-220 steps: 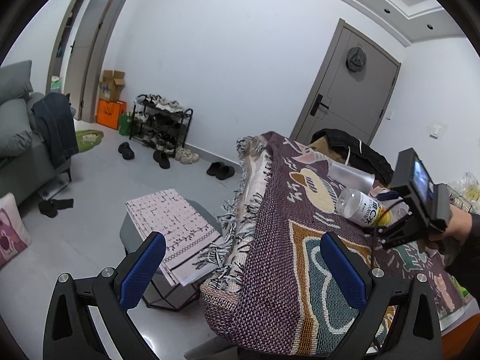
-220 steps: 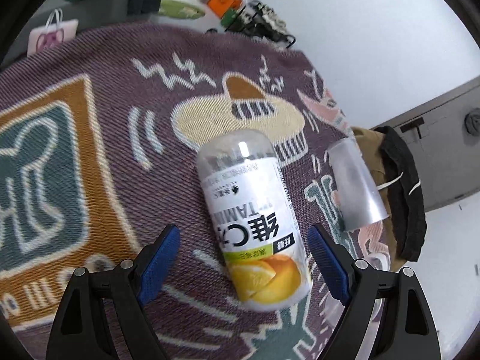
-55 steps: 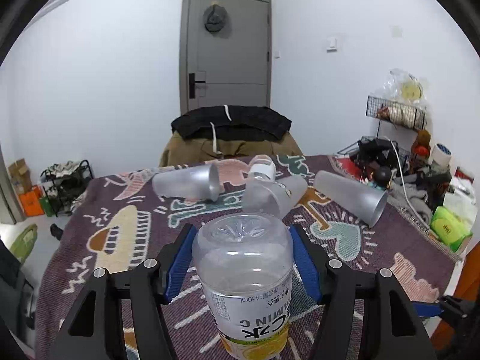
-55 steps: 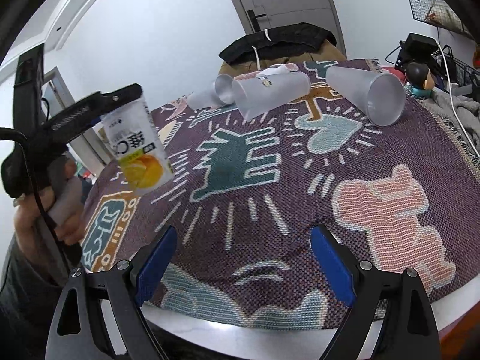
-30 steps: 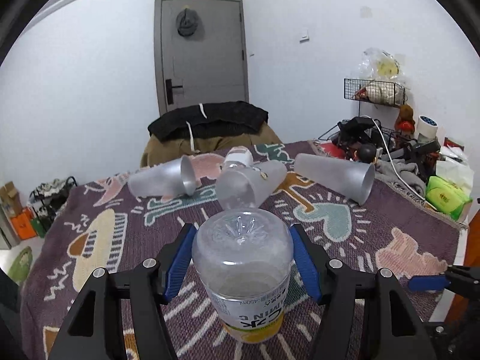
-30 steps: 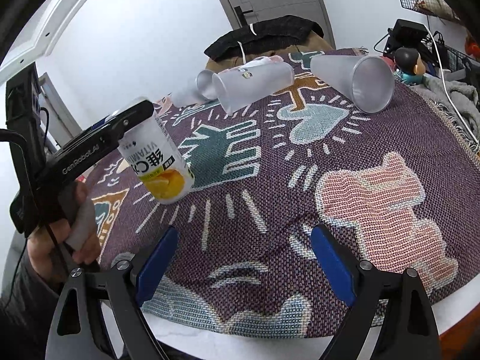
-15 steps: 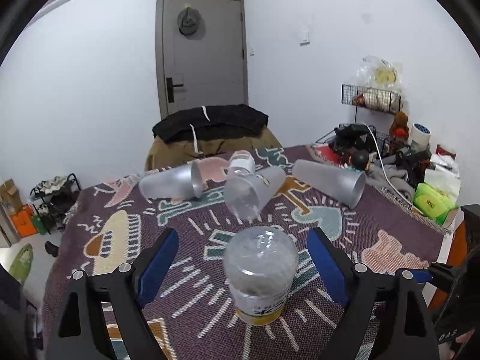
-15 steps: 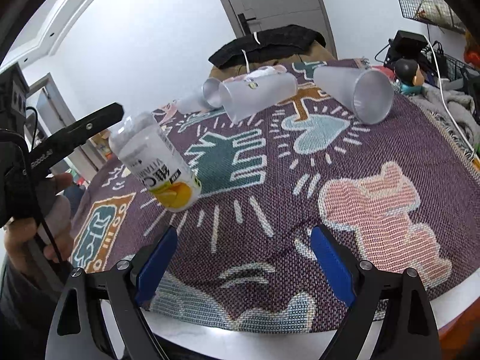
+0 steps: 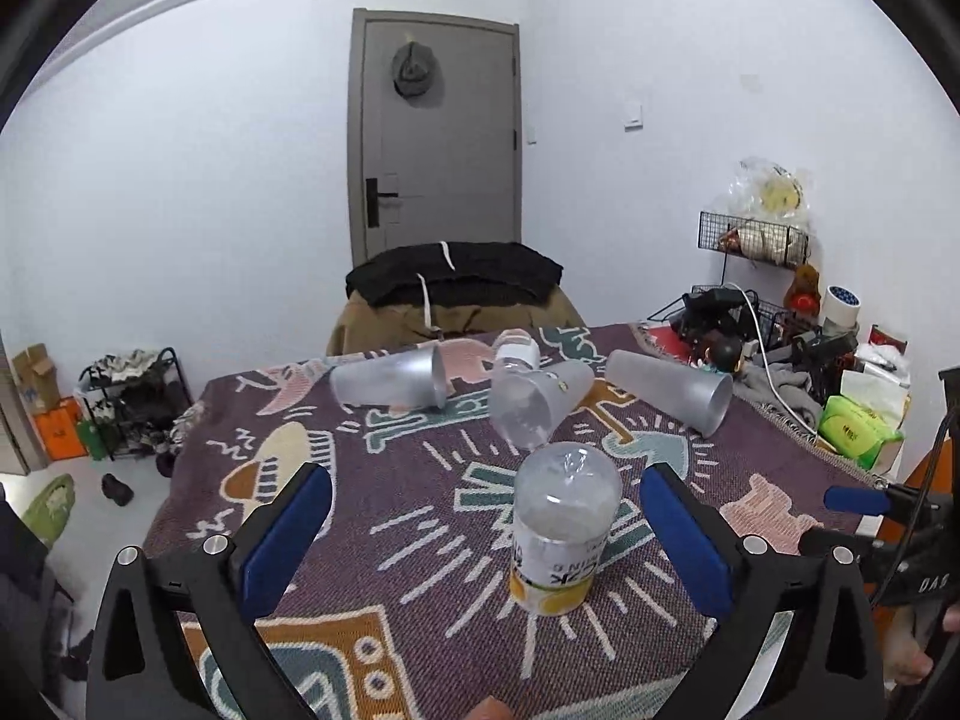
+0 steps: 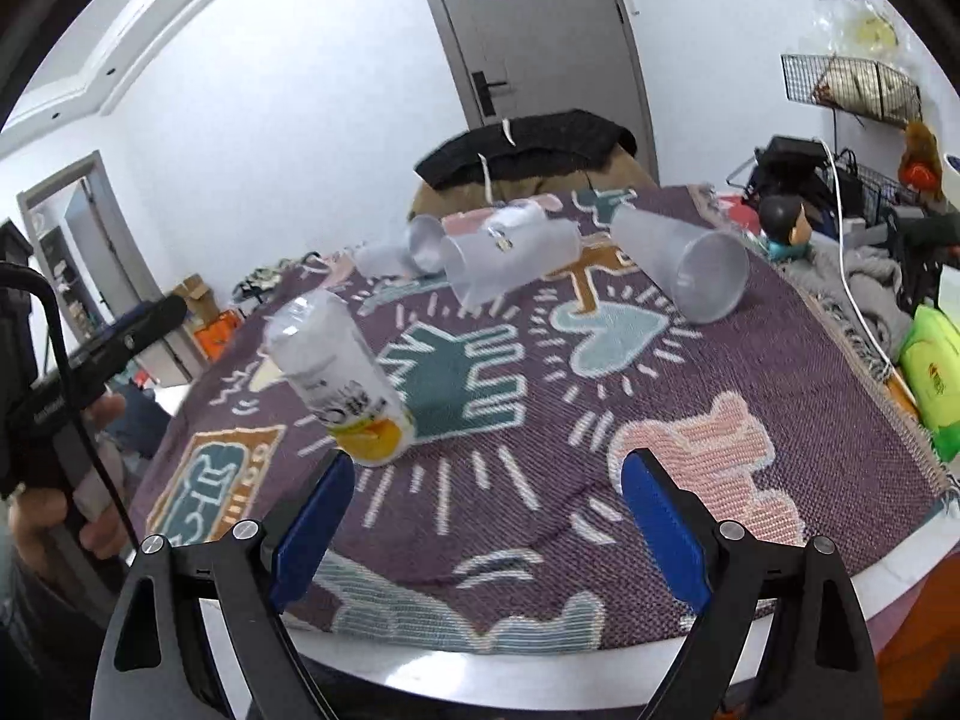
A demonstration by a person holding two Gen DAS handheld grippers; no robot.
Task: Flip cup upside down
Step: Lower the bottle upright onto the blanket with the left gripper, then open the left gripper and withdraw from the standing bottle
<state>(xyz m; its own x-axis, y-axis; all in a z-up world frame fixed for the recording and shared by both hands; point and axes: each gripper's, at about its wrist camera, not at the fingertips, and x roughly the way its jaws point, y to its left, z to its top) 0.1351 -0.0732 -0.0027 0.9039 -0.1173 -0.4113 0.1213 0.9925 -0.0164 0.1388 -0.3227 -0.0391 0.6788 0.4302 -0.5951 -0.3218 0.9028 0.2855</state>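
Bottle-shaped cup with the orange-fruit label stands inverted on the patterned blanket: clear domed base up, label text upside down, mouth end down on the weave. Looks free-standing, nothing touching it.

Left gripper: jaws spread wide, empty, cup sits just ahead of them and between the finger lines, not clamped. Right gripper: also spread wide, empty; cup is ahead and to its left.

Beyond the cup, toward the door: three frosted cups lying on their sides. One behind and left of it, one directly behind with its mouth facing the camera, one behind and right.

Handling, my read: thin clear plastic, appears empty, so light and easy to crush or squirt out of the pads. Tall on a narrow footprint over soft weave, so tippy. Smooth label wrap probably slick. If it needs regrasping, take it mid-body on the label band, pads on opposite sides, light squeeze.

Flip looks done for this one.
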